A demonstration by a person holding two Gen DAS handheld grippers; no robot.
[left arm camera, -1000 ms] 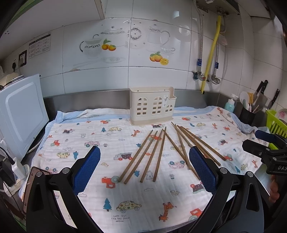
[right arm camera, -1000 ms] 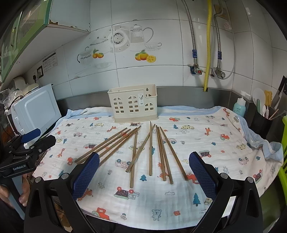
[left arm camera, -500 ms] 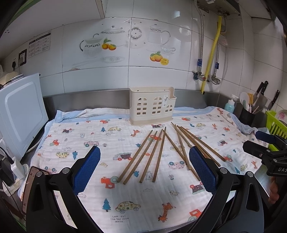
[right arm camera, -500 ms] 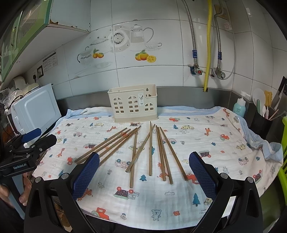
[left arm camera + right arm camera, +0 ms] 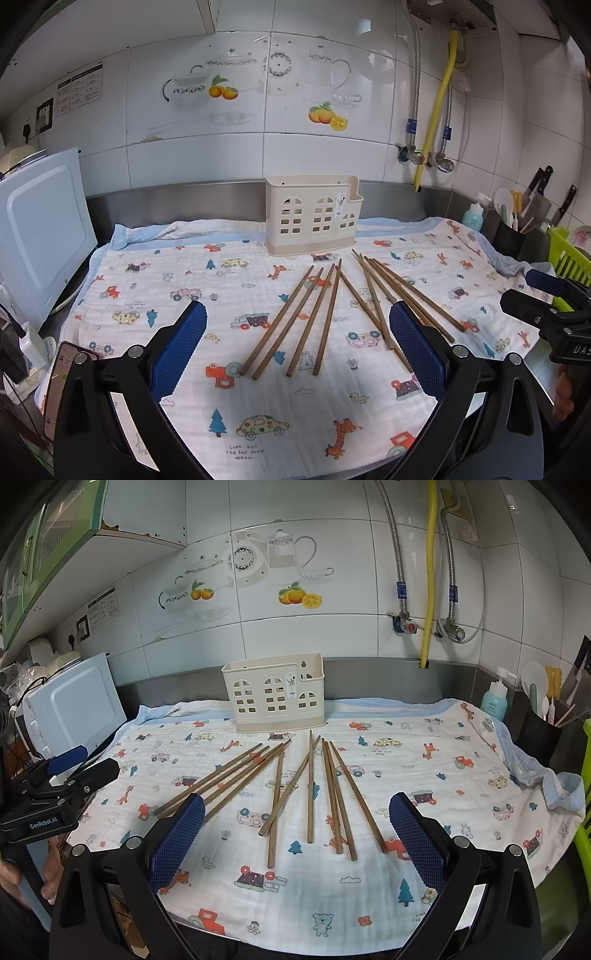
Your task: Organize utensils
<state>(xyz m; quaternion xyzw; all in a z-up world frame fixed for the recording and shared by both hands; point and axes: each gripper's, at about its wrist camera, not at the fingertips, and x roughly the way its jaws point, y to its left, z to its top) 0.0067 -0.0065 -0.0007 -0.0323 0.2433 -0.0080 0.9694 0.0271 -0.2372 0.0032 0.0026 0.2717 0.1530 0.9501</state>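
Several brown wooden chopsticks (image 5: 325, 314) (image 5: 310, 786) lie fanned out on a white cloth printed with cartoon cars (image 5: 155, 288) (image 5: 424, 760). Behind them, against the wall, stands a cream plastic utensil holder (image 5: 312, 214) (image 5: 275, 692) with arched cut-outs. My left gripper (image 5: 297, 345) hovers open over the cloth's near edge, nothing between its blue pads. My right gripper (image 5: 295, 840) is likewise open and empty, near the front edge. Each gripper appears at the side of the other's view: the right one (image 5: 543, 295), the left one (image 5: 74, 766).
A white microwave (image 5: 37, 236) (image 5: 74, 709) stands at the left. At the right are a black utensil pot (image 5: 511, 236) (image 5: 541, 734), a teal soap bottle (image 5: 495, 699) and a green rack (image 5: 569, 258). A phone (image 5: 59, 384) lies at the left front edge.
Both grippers stay open and nearly still. The left view has drifted very slightly; the chopsticks and holder have not moved.
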